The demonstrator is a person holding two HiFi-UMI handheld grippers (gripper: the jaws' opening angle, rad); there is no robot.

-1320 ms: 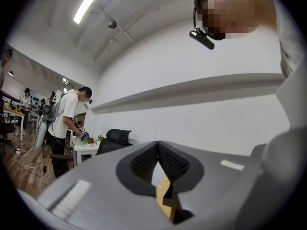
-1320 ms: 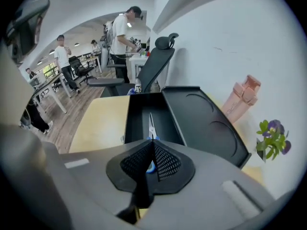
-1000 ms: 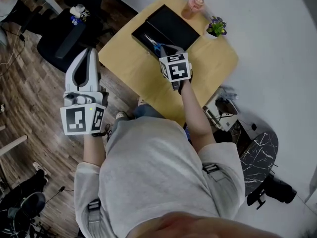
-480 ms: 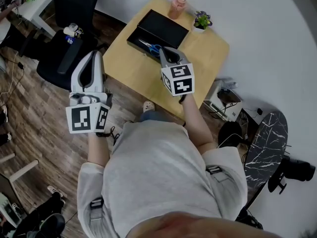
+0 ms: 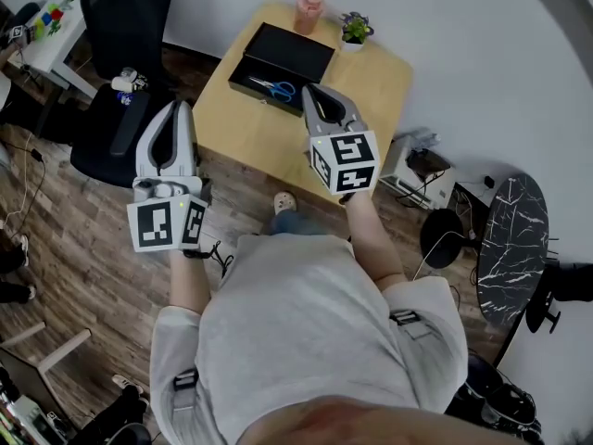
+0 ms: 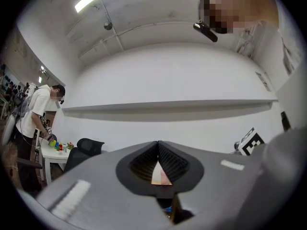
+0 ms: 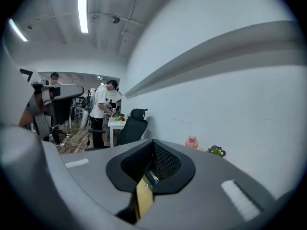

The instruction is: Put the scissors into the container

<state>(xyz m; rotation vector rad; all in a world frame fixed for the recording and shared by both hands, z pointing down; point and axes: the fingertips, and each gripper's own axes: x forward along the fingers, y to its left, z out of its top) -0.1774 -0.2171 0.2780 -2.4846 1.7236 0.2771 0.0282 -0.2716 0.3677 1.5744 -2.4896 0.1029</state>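
Right gripper [image 5: 310, 90] and left gripper [image 5: 172, 108], both with jaws closed on nothing, hang near the person, well apart from the blue-handled scissors [image 5: 272, 86] lying inside the black container [image 5: 306, 50] on the far wooden table [image 5: 371, 82]; placement appears complete.

— What sits on the wooden table [image 5: 269, 137]?
— A black container [image 5: 296, 54], just beyond the fingers [image 5: 321, 106] of the right gripper [image 5: 310, 90]. Farther past them, at the table's far edge, stand a pink jar [image 5: 309, 11] and a small potted plant [image 5: 353, 28].
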